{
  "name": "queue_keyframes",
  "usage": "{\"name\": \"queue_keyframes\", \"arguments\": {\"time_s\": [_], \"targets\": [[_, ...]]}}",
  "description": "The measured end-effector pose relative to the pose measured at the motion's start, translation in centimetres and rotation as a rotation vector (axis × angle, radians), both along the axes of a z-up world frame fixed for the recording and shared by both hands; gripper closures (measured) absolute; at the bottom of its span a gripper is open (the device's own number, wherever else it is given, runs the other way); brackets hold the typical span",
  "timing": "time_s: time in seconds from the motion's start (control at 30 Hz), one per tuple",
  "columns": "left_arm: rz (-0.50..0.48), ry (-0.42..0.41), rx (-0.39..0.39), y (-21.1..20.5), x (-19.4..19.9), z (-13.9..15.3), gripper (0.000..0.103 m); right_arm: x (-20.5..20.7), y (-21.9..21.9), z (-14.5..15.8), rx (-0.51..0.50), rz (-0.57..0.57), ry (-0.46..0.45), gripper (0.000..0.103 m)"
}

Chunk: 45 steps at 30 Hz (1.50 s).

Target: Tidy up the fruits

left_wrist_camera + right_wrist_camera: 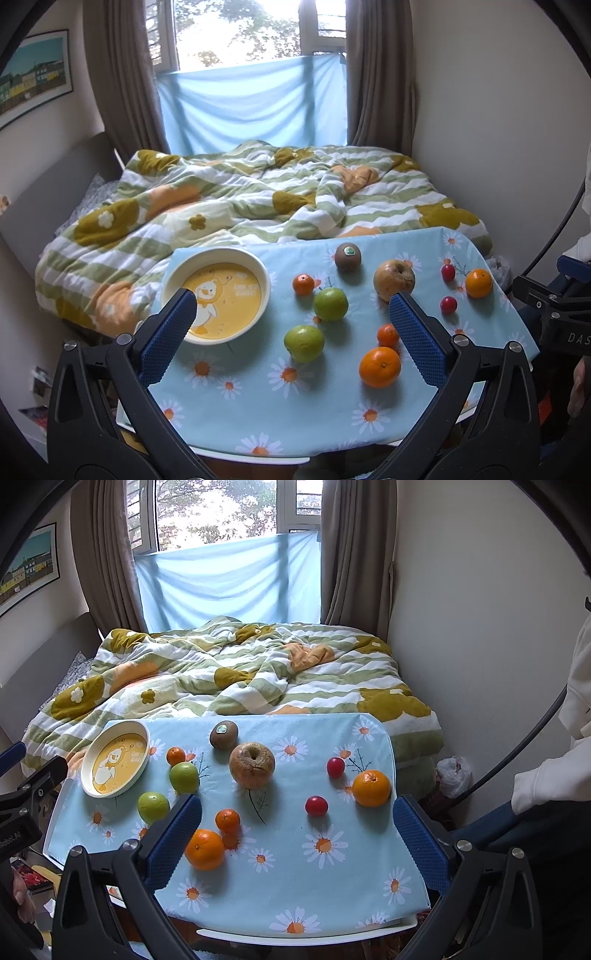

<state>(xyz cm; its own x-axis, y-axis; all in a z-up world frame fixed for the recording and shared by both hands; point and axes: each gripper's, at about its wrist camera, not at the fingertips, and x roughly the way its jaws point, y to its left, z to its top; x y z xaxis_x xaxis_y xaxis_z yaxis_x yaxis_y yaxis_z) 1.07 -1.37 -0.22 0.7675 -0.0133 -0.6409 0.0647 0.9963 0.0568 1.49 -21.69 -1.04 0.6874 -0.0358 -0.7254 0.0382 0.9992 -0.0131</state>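
Note:
Fruit lies loose on a small table under a light blue daisy cloth (258, 402) (314, 886). A cream bowl (216, 293) (116, 762) with a yellow duck picture stands empty at the left. Scattered about are two green apples (330, 303) (303, 342), a wrinkled brown apple (393, 278) (252, 764), a kiwi (347, 256) (224, 734), two big oranges (379, 366) (371, 782), small mandarins (303, 284) (227, 820) and two red cherry tomatoes (448, 305) (316, 805). My left gripper (291, 314) and right gripper (297, 818) both hover open above the near edge, holding nothing.
Behind the table is a bed with a rumpled green, white and mustard quilt (258, 192). A window with a blue cloth and brown curtains is at the back. A white wall rises on the right, with a plastic bag (453, 775) at its foot. A white sleeve (554, 775) shows at the right.

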Motion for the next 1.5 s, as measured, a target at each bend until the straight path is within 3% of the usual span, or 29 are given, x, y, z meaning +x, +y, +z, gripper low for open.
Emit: {"name": "queue_keyframes", "arguments": {"time_s": [1.27,1.4,1.5], "targets": [[-0.031,-0.023,-0.027,1.5,-0.6,0.8,0.000,-0.3,0.3,0.2,0.000,0.001,-0.013,0.000],[-0.053,-0.006,-0.005,1.5,0.1,0.7,0.000,-0.3,0.2,0.5,0.018,-0.018,0.006,0.000],[-0.087,0.019,-0.039,1.4,0.9,-0.2,0.000,-0.4,-0.1,0.1,0.015,-0.041,0.022,0.000]]}}
